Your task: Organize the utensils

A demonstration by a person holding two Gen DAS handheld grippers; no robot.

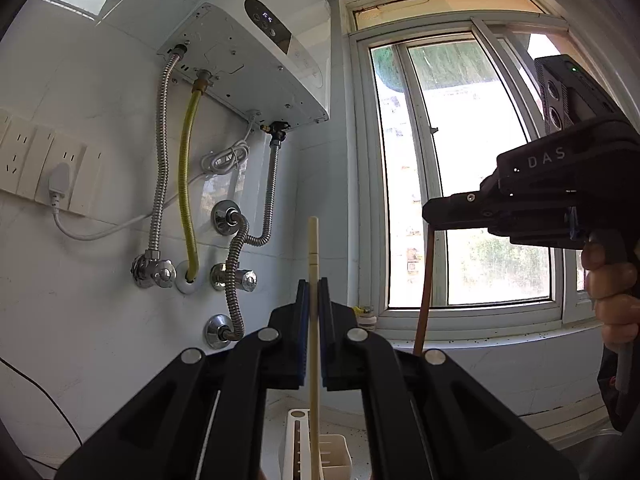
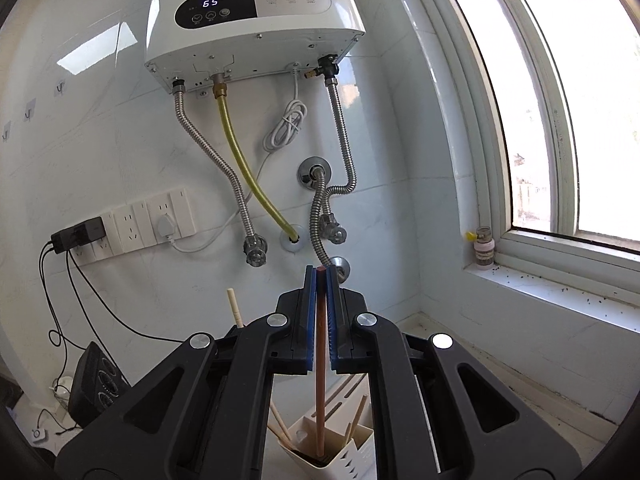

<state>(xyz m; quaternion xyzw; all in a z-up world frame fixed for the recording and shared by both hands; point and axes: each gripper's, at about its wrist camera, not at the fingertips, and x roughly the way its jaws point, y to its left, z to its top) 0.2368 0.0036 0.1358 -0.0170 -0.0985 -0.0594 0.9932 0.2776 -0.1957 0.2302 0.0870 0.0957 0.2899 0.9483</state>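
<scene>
My left gripper (image 1: 314, 285) is shut on a pale bamboo chopstick (image 1: 313, 248) that stands upright between its blue pads. Below it sits the white utensil holder (image 1: 332, 456). At the right of the left wrist view, my right gripper (image 1: 429, 214) is shut on a reddish-brown chopstick (image 1: 424, 292) that hangs down from it. In the right wrist view, the right gripper (image 2: 320, 271) pinches that brown chopstick (image 2: 320, 380), whose lower end reaches into the utensil holder (image 2: 360, 458) among several other chopsticks. The pale chopstick (image 2: 235, 310) shows at the left; the left gripper's tips are hidden there.
A white water heater (image 2: 256, 20) hangs on the tiled wall, with metal hoses (image 2: 216, 160) and valves (image 2: 256, 252) below it. Wall sockets (image 2: 140, 224) with cables are at the left. A window (image 2: 560, 100) and its sill with a small bottle (image 2: 484, 250) are at the right. A hand (image 1: 612, 292) holds the right gripper's handle.
</scene>
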